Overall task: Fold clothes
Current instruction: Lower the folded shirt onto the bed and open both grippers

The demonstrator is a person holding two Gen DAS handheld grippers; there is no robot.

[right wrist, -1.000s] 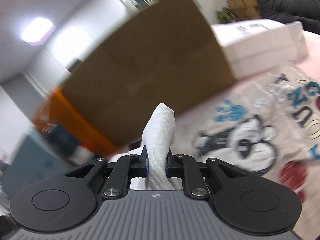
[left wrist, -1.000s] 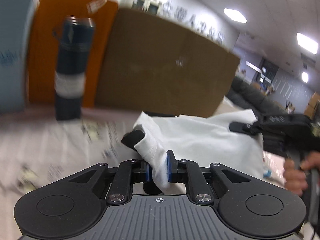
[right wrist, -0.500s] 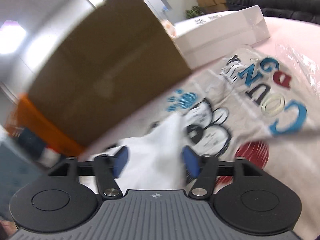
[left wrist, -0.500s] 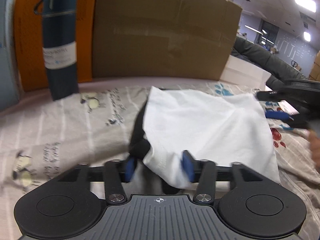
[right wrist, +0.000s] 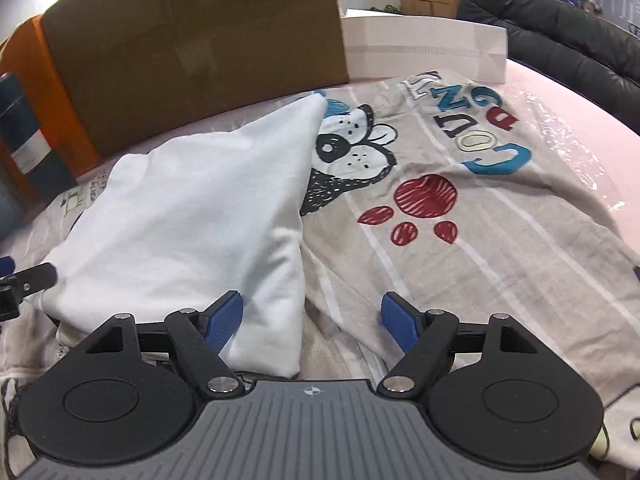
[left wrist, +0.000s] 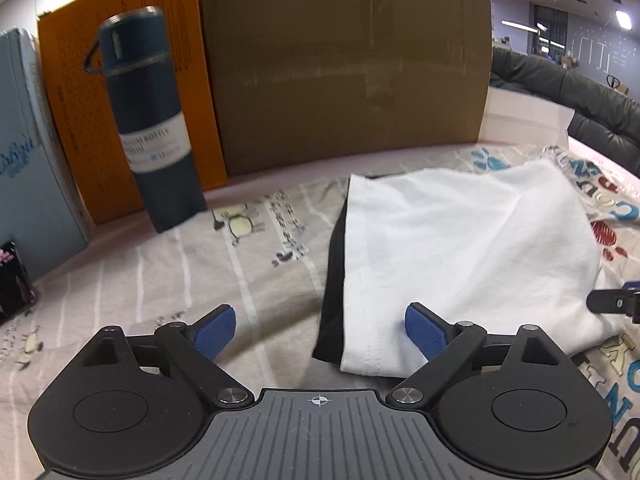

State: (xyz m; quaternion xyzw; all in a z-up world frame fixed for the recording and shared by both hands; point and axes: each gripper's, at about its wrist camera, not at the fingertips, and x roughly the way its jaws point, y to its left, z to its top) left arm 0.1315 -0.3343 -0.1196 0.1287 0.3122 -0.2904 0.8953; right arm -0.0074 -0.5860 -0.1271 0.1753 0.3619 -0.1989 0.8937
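A folded white garment (left wrist: 460,248) with a black layer (left wrist: 334,280) showing along its left edge lies on the printed grey cloth (left wrist: 256,264). My left gripper (left wrist: 320,330) is open just in front of its near left corner, touching nothing. In the right wrist view the white garment (right wrist: 200,216) lies to the left. My right gripper (right wrist: 312,322) is open, its left pad (right wrist: 224,320) beside the garment's near right corner. The tip of the other gripper shows at the edge of each view.
A dark blue flask (left wrist: 152,128) stands at the back left before an orange box (left wrist: 68,80) and a large cardboard box (left wrist: 344,64). A white box (right wrist: 424,50) sits at the back right. A clear plastic sheet (right wrist: 568,144) lies on the pink table.
Both grippers held the white garment raised a second ago. They lowered it onto the cloth, opened and let it go, and have drawn back from it.
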